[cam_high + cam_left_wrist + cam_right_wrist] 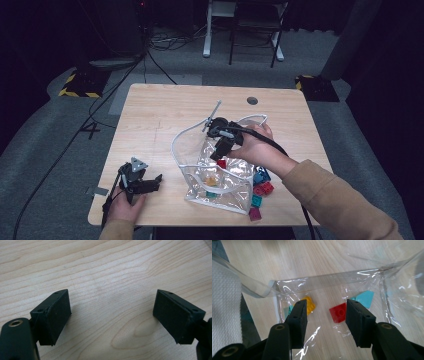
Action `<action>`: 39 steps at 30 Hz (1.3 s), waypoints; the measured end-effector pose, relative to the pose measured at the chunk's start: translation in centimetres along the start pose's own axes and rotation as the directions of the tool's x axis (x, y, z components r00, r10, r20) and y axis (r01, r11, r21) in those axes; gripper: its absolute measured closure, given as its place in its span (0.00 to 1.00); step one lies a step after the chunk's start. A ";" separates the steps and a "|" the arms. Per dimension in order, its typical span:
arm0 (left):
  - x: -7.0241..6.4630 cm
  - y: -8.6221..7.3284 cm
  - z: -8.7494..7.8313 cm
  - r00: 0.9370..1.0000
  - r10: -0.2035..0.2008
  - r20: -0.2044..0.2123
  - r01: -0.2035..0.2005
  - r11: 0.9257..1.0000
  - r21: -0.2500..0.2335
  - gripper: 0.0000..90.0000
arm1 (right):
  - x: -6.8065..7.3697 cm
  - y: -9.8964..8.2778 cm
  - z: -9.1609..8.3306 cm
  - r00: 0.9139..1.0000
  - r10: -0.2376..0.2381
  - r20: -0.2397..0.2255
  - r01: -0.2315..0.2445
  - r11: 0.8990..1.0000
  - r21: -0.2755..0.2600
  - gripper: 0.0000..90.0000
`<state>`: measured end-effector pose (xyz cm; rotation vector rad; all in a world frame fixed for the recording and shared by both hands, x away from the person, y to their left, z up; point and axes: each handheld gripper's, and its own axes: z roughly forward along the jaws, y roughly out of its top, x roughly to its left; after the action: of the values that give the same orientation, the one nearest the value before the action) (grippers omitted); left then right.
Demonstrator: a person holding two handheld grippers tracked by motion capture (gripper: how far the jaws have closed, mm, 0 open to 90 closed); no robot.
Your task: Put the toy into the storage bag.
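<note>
Right gripper view: clear plastic bag (pixel 362 277) on the pale wood surface (pixel 312 255).
Glossy, crinkled film; inside lie a red brick (pixel 338 312), yellow brick (pixel 310 305) and teal brick (pixel 365 298). Right tongs (pixel 325 315) apart, empty; left tongs (pixel 111 315) wide apart.

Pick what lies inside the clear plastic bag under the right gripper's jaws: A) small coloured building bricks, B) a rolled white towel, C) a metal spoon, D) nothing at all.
A: through the clear plastic bag show a yellow brick, a red brick and a teal brick, below the open right gripper.
</note>
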<state>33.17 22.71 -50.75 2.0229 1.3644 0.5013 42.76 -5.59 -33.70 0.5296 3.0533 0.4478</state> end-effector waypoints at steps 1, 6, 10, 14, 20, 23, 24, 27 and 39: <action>0.0 0.0 0.0 1.000 0.001 0.000 -0.001 1.000 0.000 0.17 | 0.0 -0.1 -0.3 1.000 0.007 -0.002 -0.007 1.000 -0.015 0.57; 0.0 0.0 0.0 1.000 0.002 -0.001 -0.002 1.000 0.001 0.17 | 0.1 -1.7 -2.7 1.000 0.022 0.001 -0.022 0.989 -0.144 0.57; 0.0 0.0 0.0 1.000 0.001 0.000 -0.001 1.000 0.000 0.17 | 0.1 -2.9 -4.5 0.999 0.036 -0.001 -0.035 0.975 -0.220 0.57; 0.0 0.0 0.0 1.000 0.002 0.000 -0.002 1.000 0.000 0.17 | 0.3 -4.1 -6.1 0.999 0.045 -0.002 -0.044 0.956 -0.288 0.57; 0.0 0.0 0.0 1.000 0.002 0.000 -0.002 1.000 0.000 0.17 | 0.2 -6.5 -8.2 0.997 0.079 0.001 -0.071 0.909 -0.410 0.56; 0.0 0.0 0.0 1.000 0.001 0.000 -0.001 1.000 0.000 0.17 | 0.1 -7.9 -8.8 0.995 0.095 -0.005 -0.086 0.885 -0.457 0.56; 0.0 0.0 0.0 1.000 0.001 0.000 -0.001 1.000 0.000 0.17 | 0.0 -8.2 -8.9 0.995 0.098 -0.007 -0.090 0.882 -0.463 0.56; 0.0 0.0 0.0 1.000 0.002 -0.001 -0.002 1.000 0.000 0.17 | -0.2 -9.6 -9.1 0.993 0.118 -0.009 -0.107 0.867 -0.486 0.56; 0.0 0.0 0.0 1.000 0.002 0.000 -0.002 1.000 0.000 0.17 | -1.3 -14.9 -10.7 0.978 0.207 -0.008 -0.177 0.813 -0.555 0.56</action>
<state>33.17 22.72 -50.75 2.0245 1.3630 0.5021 38.42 -22.45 -27.66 0.7894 2.6241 1.2477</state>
